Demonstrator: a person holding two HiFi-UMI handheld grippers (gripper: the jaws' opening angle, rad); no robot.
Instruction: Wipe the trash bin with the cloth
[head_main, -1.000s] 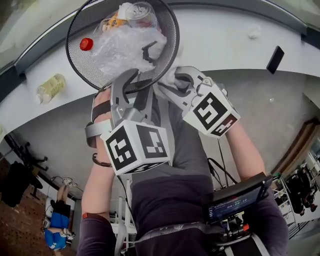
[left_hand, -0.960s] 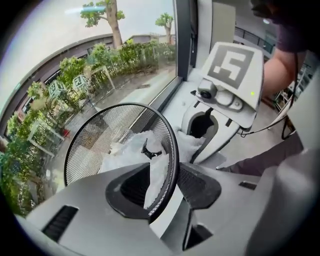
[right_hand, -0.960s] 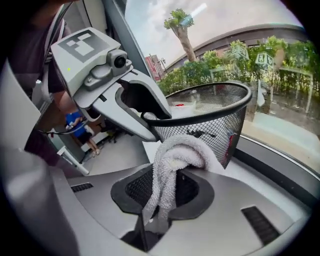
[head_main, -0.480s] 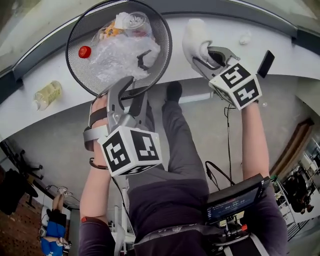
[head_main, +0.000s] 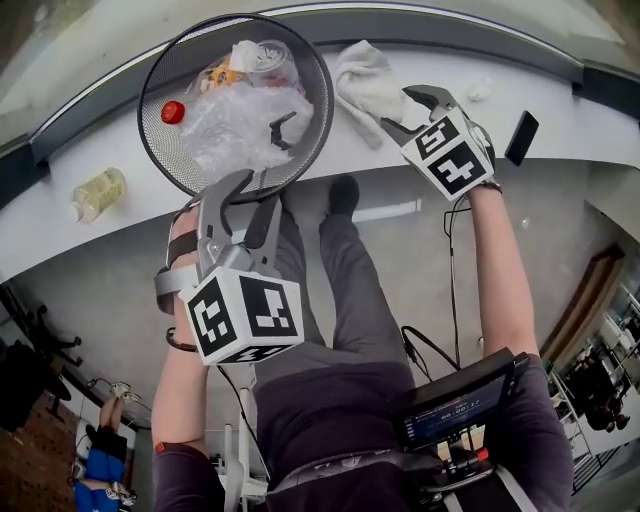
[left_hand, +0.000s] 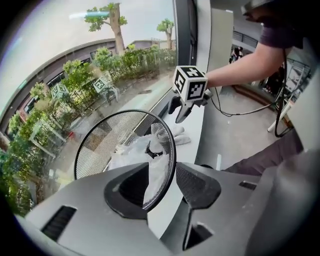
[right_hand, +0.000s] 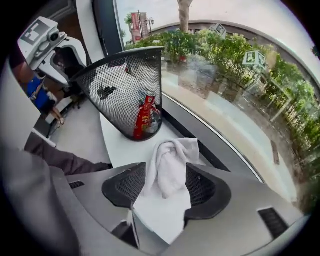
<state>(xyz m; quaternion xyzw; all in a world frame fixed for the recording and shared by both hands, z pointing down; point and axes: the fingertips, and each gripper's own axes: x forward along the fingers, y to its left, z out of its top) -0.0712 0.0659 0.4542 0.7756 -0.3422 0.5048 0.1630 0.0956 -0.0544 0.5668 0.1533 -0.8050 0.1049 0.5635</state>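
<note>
A black mesh trash bin (head_main: 168, 152) stands tilted on the white counter (head_main: 300, 165) with rubbish inside. My left gripper (head_main: 255, 190) is shut on its near rim, which runs between the jaws in the left gripper view (left_hand: 167, 182). The white cloth (head_main: 365, 80) lies crumpled on the counter to the right of the bin. My right gripper (head_main: 397, 107) points down over it. Its jaws have just been opening, and the cloth (right_hand: 170, 160) lies loose between the spread pads (right_hand: 200, 185). The bin (right_hand: 125, 85) rises just behind the cloth.
A yellowish bottle (head_main: 97, 190) lies on the counter left of the bin. A black phone (head_main: 521, 137) and a small white scrap (head_main: 478, 90) lie to the right. A window frame (right_hand: 200, 140) runs along the counter's far edge. The person's legs (head_main: 350, 290) are below the near edge.
My right gripper carried the cloth from the bin's near side out to the right over the counter, then opened. The cloth now lies on the counter. The left gripper stayed on the rim.
</note>
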